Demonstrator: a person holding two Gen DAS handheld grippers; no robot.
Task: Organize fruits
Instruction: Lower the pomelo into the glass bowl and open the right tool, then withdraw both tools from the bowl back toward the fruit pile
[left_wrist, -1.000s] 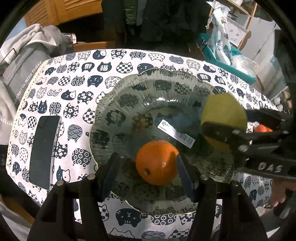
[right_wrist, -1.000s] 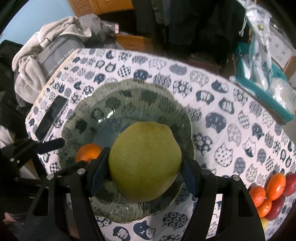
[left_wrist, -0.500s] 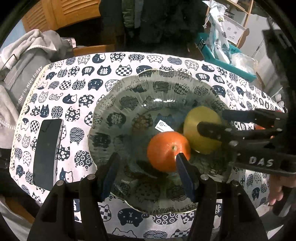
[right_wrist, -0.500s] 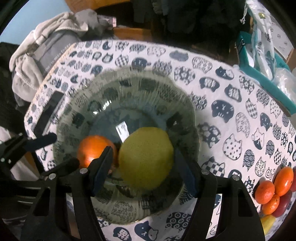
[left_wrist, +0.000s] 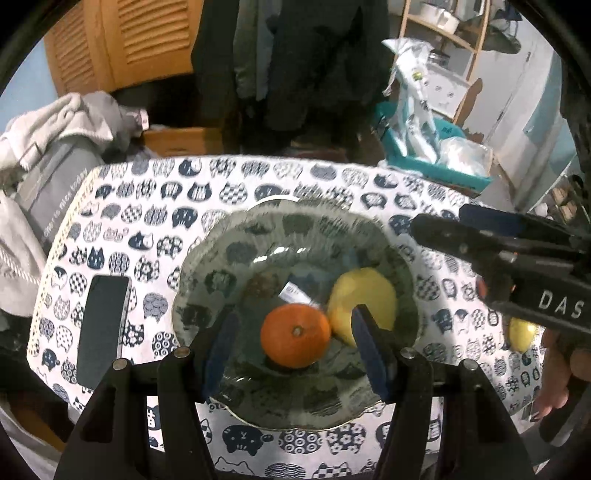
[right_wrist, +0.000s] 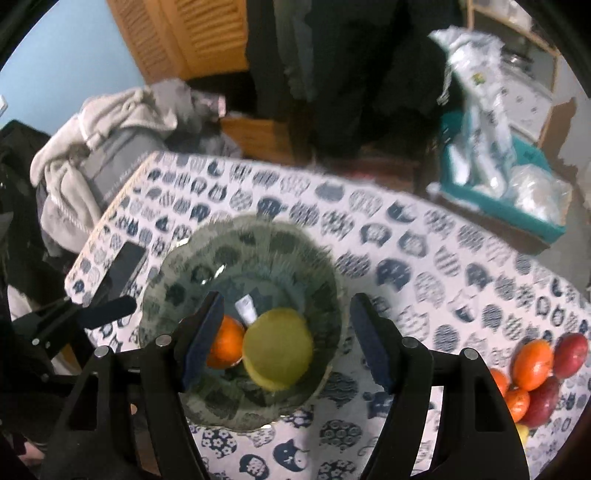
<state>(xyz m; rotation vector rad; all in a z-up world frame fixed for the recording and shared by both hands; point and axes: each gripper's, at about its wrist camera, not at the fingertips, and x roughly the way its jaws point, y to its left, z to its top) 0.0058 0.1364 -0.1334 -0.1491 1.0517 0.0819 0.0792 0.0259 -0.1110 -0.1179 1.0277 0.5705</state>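
Both the left gripper (left_wrist: 295, 343) and the right gripper (right_wrist: 286, 341) hang wide open and empty above the scalloped clear glass bowl (left_wrist: 236, 251) on the cat-print tabletop (left_wrist: 155, 206). Inside it, the round orange fruit (left_wrist: 294, 336) lies touching the yellow-green pear (left_wrist: 364, 295). More orange and red fruits (right_wrist: 535, 373) sit piled well apart at the tabletop's right edge.

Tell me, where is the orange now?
The orange sits in the glass bowl on the cat tablecloth, touching the big yellow-green fruit on its right. In the left camera it lies between the open fingers.
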